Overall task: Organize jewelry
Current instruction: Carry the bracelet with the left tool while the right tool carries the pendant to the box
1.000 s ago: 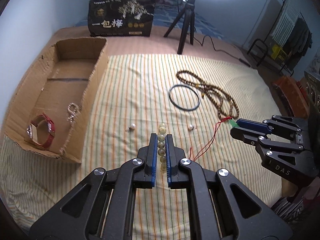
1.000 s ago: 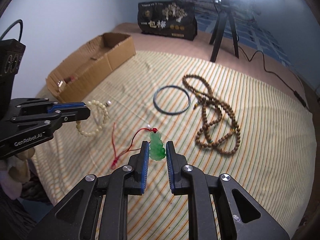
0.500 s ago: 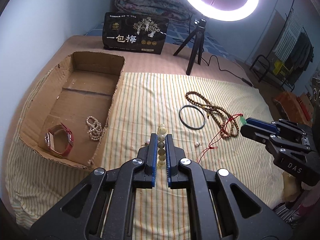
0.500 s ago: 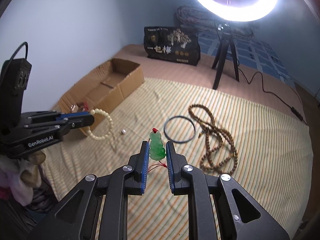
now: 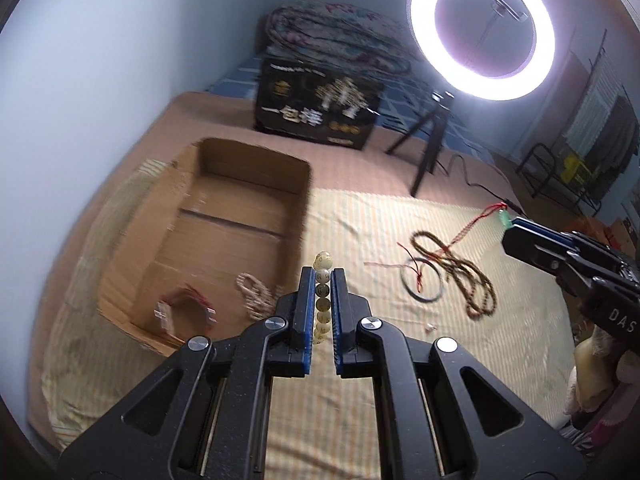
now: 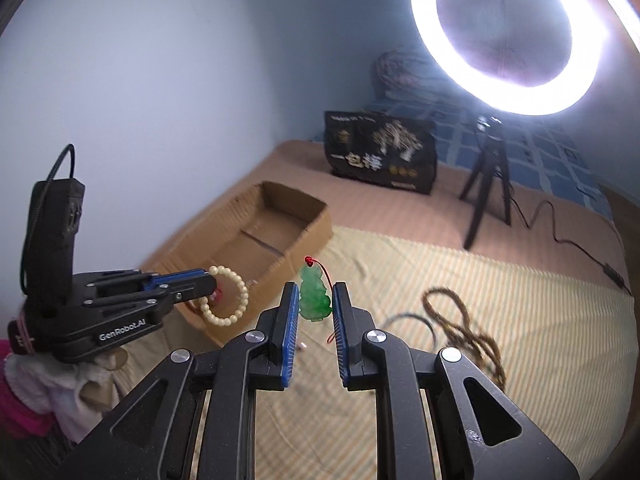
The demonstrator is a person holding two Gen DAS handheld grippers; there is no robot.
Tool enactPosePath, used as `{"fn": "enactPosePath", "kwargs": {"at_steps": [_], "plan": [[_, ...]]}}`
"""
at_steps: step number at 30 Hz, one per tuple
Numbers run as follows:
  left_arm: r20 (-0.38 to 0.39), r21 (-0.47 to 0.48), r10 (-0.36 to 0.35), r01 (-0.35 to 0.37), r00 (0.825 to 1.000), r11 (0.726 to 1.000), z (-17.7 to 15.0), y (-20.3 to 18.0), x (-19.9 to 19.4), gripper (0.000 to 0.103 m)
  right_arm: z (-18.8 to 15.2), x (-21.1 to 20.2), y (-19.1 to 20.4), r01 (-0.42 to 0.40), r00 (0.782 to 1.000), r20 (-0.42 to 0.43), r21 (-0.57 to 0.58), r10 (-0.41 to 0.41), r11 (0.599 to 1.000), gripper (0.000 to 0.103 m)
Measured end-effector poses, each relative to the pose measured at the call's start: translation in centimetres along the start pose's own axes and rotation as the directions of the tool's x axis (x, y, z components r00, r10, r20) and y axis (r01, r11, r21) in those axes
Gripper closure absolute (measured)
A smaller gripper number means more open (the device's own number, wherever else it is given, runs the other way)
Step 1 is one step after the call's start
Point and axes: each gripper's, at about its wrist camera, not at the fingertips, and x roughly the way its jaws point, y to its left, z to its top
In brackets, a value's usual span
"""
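Note:
My left gripper (image 5: 321,276) is shut on a cream bead bracelet (image 5: 322,296), held in the air beside the right wall of the open cardboard box (image 5: 256,168); the bracelet also shows in the right wrist view (image 6: 226,300). My right gripper (image 6: 316,292) is shut on a green jade pendant (image 6: 315,298) with a red cord, raised above the striped cloth; in the left wrist view the pendant (image 5: 505,218) sticks out of its tip. In the box lie a red-strap watch (image 5: 184,312) and a pale bead string (image 5: 252,294).
On the striped cloth (image 5: 360,216) lie a dark bangle (image 5: 422,284), a long brown bead necklace (image 5: 468,272) and a small pearl (image 5: 430,327). A black printed bag (image 5: 316,112) and a ring light on a tripod (image 5: 480,28) stand behind.
Both grippers have risen and tilted up with their loads. The left has moved towards the box. The red cord now hangs clear of the cloth.

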Motion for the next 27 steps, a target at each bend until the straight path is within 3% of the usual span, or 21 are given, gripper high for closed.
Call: {"fn": "enactPosePath", "kwargs": {"at_steps": [14,27], "plan": [[0.064,-0.114,0.094,-0.086,0.993,0.990,2.7,7.3,-1.0,0.098,3.5,2.7,3.1,-0.070,0.997,0.014,-0.026,0.071,0.997,0.088],[0.043,-0.144,0.105,-0.098,0.994,0.985,3.3,9.2,0.2,0.098,6.1,6.5,6.4,-0.105,0.994,0.014,-0.073,0.106,0.992,0.088]]}}
